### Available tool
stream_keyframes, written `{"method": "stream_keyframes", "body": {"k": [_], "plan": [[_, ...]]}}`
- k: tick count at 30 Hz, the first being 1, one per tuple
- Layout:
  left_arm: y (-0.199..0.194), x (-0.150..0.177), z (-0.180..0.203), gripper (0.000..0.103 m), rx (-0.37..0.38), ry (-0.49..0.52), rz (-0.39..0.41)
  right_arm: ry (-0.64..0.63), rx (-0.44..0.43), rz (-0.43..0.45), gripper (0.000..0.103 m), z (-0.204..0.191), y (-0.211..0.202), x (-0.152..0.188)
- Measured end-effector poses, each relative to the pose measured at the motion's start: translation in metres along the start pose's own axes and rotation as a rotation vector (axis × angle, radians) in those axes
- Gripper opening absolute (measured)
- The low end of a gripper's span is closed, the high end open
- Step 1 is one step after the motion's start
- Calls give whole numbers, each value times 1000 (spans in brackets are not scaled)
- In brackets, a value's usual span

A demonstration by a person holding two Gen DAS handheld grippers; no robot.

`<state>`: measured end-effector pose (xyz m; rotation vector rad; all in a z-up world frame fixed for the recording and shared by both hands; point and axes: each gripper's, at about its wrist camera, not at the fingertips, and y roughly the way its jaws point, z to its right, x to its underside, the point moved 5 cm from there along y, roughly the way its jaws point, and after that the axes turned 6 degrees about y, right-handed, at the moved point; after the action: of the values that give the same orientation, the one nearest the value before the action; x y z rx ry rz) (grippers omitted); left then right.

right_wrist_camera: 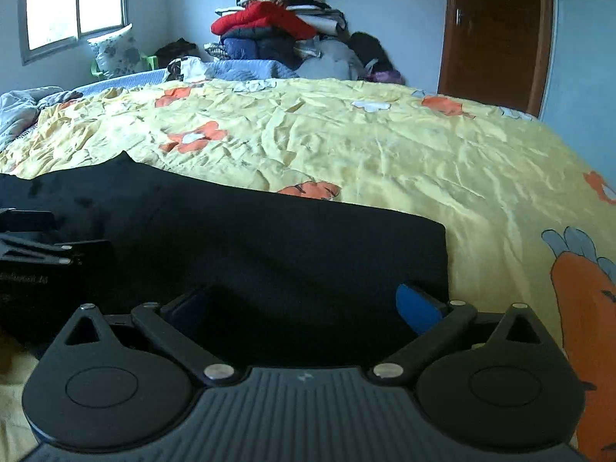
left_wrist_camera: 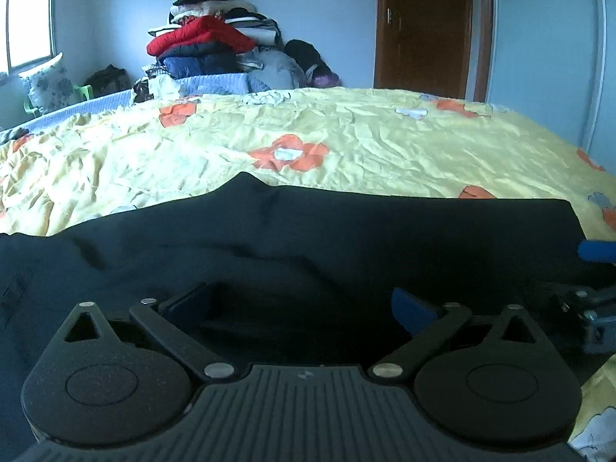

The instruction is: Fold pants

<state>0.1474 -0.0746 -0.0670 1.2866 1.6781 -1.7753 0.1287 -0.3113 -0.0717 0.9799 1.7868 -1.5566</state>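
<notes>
Black pants lie flat across the near part of a bed with a yellow flowered cover. My left gripper is open, its jaws wide apart, low over the pants' near edge. My right gripper is open too, over the pants close to their right end. The right gripper shows at the right edge of the left wrist view. The left gripper shows at the left edge of the right wrist view. The cloth under both grippers is dark and its folds are hard to read.
A tall pile of clothes stands against the far wall behind the bed. A brown door is at the back right, a window at the back left. The yellow cover stretches beyond the pants.
</notes>
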Motion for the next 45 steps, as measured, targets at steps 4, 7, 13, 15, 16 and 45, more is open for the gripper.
{"method": "stream_keyframes", "body": {"k": [4, 7, 13, 15, 16, 45], "plan": [[-15, -1, 0, 102, -22, 7, 44, -3, 5, -2, 103, -1, 0, 0], [-23, 5, -2, 103, -28, 13, 53, -13, 14, -4, 103, -2, 0, 0], [-10, 12, -8, 103, 10, -31, -7, -13, 14, -3, 103, -3, 1, 0], [-10, 14, -8, 103, 8, -30, -6, -13, 14, -3, 103, -3, 1, 0], [-10, 14, -7, 103, 5, -28, -6, -12, 14, -3, 103, -3, 2, 0], [-11, 14, -7, 103, 9, -35, -5, 37, 85, -13, 103, -15, -9, 10]]}}
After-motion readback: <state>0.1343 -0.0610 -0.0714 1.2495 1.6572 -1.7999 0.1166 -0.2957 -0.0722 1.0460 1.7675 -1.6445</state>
